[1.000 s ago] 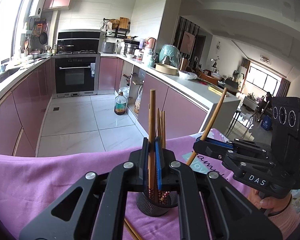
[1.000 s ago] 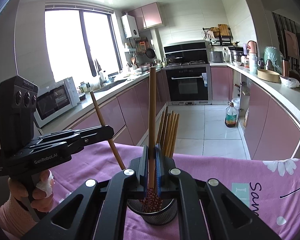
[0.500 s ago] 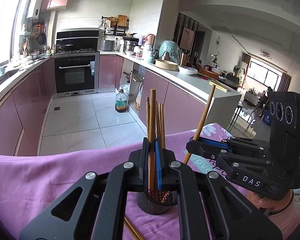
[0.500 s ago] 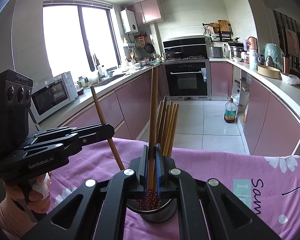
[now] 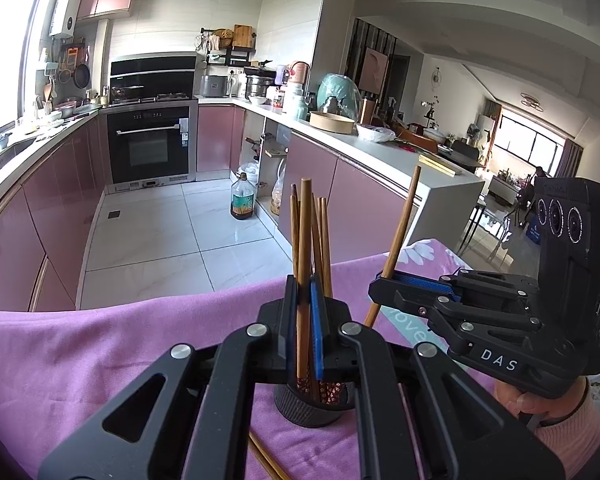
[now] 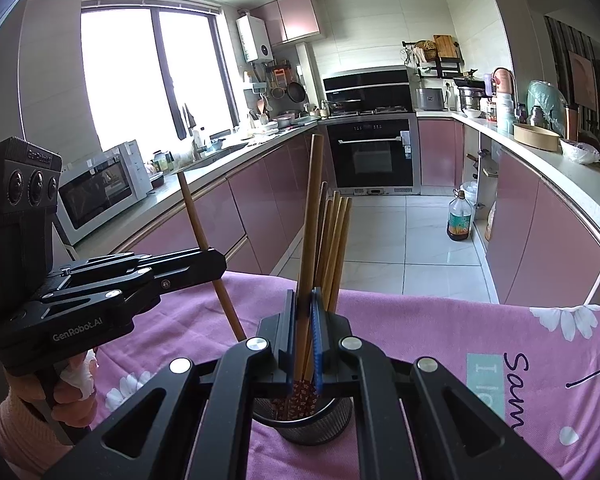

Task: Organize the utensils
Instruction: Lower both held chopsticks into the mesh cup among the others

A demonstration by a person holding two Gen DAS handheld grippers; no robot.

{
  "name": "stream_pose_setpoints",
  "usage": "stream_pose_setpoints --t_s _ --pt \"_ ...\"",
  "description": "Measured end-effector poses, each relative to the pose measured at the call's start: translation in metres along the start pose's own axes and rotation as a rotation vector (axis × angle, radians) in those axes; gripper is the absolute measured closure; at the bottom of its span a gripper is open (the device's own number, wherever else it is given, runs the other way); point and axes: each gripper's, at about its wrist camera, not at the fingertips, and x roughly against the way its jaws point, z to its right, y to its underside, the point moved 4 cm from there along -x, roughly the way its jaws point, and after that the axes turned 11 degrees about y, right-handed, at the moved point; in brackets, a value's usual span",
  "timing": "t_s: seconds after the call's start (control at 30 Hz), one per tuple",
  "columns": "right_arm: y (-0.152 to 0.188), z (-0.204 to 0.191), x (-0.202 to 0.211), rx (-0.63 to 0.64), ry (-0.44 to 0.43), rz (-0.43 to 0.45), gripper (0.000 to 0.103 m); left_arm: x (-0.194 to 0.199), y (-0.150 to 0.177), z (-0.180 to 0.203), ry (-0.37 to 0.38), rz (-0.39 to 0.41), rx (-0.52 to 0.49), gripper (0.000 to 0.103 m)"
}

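Both claws, left gripper [image 5: 304,332] and right gripper [image 6: 304,340], each pinch one brown wooden chopstick [image 5: 304,264] above the round black mesh holder [image 5: 308,408] already holding several; loose chopsticks [image 5: 265,458] below the left claw remain.

Daylight enters through the window [image 6: 155,80], which is overexposed to white at upper left. Interior lighting is bright and even; shadows are soft. Fisheye distortion bends straight lines near the edges; corners vignette black. Focus is sharp.
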Motion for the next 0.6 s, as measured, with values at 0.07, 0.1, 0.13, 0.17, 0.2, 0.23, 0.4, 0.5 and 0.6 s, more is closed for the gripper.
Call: stream_pose_setpoints --t_s 0.07,0.1,0.13,0.17,0.2,0.23,0.4,0.5,0.6 --pt "0.001 0.000 -0.002 0.002 0.002 -0.005 0.097 -0.002 0.000 -0.001 -0.001 -0.005 0.000 0.096" --pt "0.002 0.000 -0.003 0.004 0.003 -0.010 0.097 -0.004 0.000 -0.002 -0.002 -0.008 0.001 0.096" --pt "0.002 0.001 -0.004 0.004 0.004 -0.012 0.097 -0.005 0.000 -0.003 -0.004 -0.012 0.002 0.096" --pt "0.003 0.001 -0.005 0.004 0.004 -0.017 0.097 -0.007 0.001 -0.003 -0.005 -0.015 0.002 0.096" --pt "0.003 0.001 -0.007 0.003 0.005 -0.020 0.097 -0.009 0.001 -0.004 -0.005 -0.018 0.004 0.096" --pt "0.003 0.001 -0.009 0.003 0.006 -0.023 0.097 -0.010 0.001 -0.005 -0.005 -0.022 0.008 0.096" --pt "0.004 -0.002 -0.014 0.002 0.012 -0.036 0.096 -0.017 0.000 -0.006 -0.005 -0.028 0.014 0.096" --pt "0.004 -0.003 -0.018 0.002 0.014 -0.043 0.096 -0.020 -0.001 -0.008 -0.008 -0.029 0.014 0.096" --pt "0.005 -0.003 -0.021 0.000 0.018 -0.046 0.096 -0.024 -0.003 -0.011 -0.014 -0.031 0.019 0.096"
